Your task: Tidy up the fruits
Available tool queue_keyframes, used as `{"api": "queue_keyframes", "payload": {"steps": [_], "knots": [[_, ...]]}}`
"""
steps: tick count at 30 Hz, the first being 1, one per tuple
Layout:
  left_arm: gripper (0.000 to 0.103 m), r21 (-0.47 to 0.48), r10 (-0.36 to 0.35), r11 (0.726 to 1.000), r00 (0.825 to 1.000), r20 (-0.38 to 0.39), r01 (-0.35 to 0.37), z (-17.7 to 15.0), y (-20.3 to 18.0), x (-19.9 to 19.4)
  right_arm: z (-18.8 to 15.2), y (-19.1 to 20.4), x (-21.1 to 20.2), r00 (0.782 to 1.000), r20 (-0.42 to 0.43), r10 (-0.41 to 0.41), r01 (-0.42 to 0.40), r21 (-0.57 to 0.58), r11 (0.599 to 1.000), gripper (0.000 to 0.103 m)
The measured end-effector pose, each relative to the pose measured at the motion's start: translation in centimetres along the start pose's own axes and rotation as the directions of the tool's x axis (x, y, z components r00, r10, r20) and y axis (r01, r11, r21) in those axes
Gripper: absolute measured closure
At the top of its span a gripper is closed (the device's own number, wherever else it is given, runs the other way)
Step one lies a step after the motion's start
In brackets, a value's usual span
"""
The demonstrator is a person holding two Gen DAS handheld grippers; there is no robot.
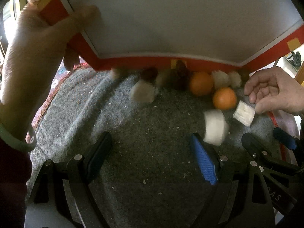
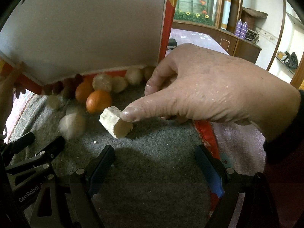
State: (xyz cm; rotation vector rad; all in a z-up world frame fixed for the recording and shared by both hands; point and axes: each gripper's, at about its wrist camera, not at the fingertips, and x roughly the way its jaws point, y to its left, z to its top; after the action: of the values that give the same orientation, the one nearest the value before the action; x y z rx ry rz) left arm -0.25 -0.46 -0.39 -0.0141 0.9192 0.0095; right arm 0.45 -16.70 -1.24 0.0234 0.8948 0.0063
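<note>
Fruits tumble from a tilted red box (image 1: pixel 171 19) (image 2: pixel 85 28) onto a grey felt mat (image 1: pixel 148 133) (image 2: pixel 155 163). Two oranges (image 1: pixel 224 98) (image 2: pixel 98 101) lie near its lip among pale round fruits (image 1: pixel 220 78) (image 2: pixel 102 82) and dark red ones (image 1: pixel 149 74). A blurred white chunk (image 1: pixel 215 126) (image 2: pixel 72 125) is rolling. A bare hand (image 1: pixel 275 91) (image 2: pixel 209 91) touches a pale cut piece (image 1: pixel 244 113) (image 2: pixel 115 121). My left gripper (image 1: pixel 152 152) and right gripper (image 2: pixel 154 160) are both open over the mat, holding nothing. The right gripper's fingers (image 1: pixel 252 148) show in the left wrist view.
Another hand (image 1: pixel 38 43) with a green bangle holds the box's left corner. A red-edged patterned cloth (image 2: pixel 209 133) lies under the mat's right edge. A wooden cabinet (image 2: pixel 237 43) with purple cans and shelves stands behind. Crumbs dot the mat.
</note>
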Motion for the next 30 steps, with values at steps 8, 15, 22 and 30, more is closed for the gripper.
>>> {"api": "queue_keyframes", "payload": {"steps": [8,15,22,30], "knots": [[0.018,-0.001,-0.001,1.0,1.0,-0.001,0.001,0.31,0.3,-0.09,0.01,-0.02,0.03,1.0,0.0,0.0,0.0,0.0,1.0,0.016],[0.018,-0.001,-0.001,1.0,1.0,-0.001,0.001,0.31,0.27,-0.08,0.0,-0.03,0.03,1.0,0.0,0.0,0.0,0.0,1.0,0.016],[0.018,-0.001,-0.001,1.0,1.0,-0.001,0.001,0.31,0.25,-0.09,0.0,-0.02,0.02,1.0,0.0,0.0,0.0,0.0,1.0,0.016],[0.018,-0.001,-0.001,1.0,1.0,-0.001,0.001,0.31,0.22,-0.1,-0.01,-0.02,0.02,1.0,0.0,0.0,0.0,0.0,1.0,0.016]]}}
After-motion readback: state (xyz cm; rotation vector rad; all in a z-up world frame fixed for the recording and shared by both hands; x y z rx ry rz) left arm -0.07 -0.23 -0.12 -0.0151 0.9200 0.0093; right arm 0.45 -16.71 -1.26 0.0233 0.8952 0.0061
